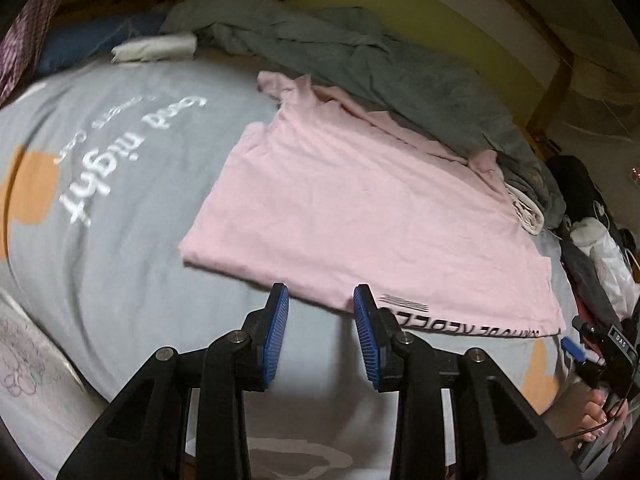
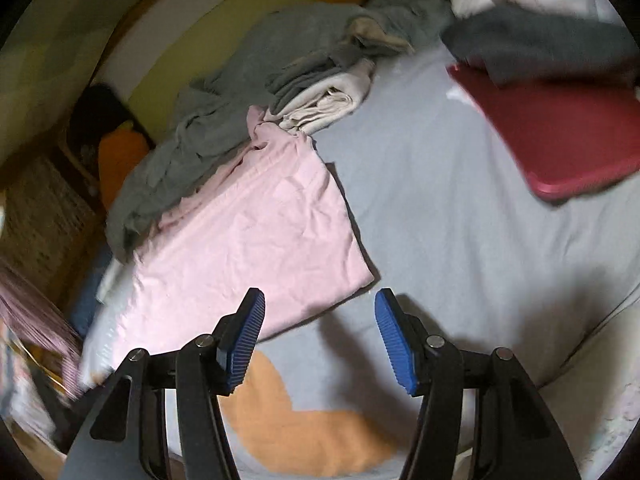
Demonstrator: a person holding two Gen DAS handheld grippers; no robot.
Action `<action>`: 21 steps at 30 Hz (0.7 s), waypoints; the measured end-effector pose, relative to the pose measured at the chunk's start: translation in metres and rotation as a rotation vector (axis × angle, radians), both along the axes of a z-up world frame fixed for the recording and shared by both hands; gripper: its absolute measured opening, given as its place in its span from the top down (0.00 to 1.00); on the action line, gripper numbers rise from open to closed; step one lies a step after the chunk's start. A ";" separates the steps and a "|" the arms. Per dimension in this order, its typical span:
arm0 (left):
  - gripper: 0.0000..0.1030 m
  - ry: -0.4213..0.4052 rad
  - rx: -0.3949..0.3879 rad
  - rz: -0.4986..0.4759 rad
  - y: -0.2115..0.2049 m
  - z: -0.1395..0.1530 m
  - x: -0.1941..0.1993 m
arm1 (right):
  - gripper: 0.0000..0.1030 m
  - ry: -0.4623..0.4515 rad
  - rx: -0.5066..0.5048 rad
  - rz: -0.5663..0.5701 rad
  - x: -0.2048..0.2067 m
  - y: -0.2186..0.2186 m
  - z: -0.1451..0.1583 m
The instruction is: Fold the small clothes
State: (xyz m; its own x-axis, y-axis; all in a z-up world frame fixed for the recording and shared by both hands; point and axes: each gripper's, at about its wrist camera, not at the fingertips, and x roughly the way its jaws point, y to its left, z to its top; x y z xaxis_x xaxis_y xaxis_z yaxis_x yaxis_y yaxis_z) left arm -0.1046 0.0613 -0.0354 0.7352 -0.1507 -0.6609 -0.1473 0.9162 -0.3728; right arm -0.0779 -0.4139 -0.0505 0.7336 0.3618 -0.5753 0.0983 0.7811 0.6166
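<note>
Jaws of left gripper (image 1: 321, 304) parted, empty, tips at the near hem of the pink T-shirt (image 1: 360, 216); shirt lies flat on the grey bedsheet (image 1: 132, 216), grey blanket (image 1: 360, 52) at 12 o'clock. Right wrist view: right gripper (image 2: 318, 312) jaws wide apart, empty; pink T-shirt (image 2: 256, 232) at 11 o'clock, red laptop (image 2: 560, 136) at 2 o'clock.
</note>
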 end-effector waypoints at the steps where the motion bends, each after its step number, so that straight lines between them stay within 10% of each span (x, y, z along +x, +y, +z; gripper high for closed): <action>1: 0.67 0.010 -0.018 0.015 0.004 -0.002 0.000 | 0.43 0.020 0.064 0.012 0.004 -0.003 -0.007; 7: 0.66 0.005 -0.144 0.167 0.051 -0.006 0.001 | 0.43 0.035 0.217 0.020 0.015 -0.015 -0.025; 12: 0.74 0.040 -0.246 0.180 0.074 -0.015 0.007 | 0.70 0.045 0.198 -0.023 0.029 -0.019 -0.022; 14: 0.92 0.036 -0.233 0.189 0.074 -0.016 0.004 | 0.95 0.058 0.188 -0.027 0.031 -0.019 -0.025; 21: 0.95 -0.118 -0.035 0.253 0.056 0.036 -0.029 | 0.99 -0.025 0.194 -0.047 0.003 -0.024 -0.006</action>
State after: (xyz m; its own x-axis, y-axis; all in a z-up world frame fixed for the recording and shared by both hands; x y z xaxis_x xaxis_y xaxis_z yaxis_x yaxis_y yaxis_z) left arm -0.1338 0.1177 0.0001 0.8238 0.0264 -0.5662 -0.3235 0.8422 -0.4314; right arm -0.0746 -0.4375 -0.0565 0.7657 0.4293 -0.4790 0.1143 0.6420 0.7581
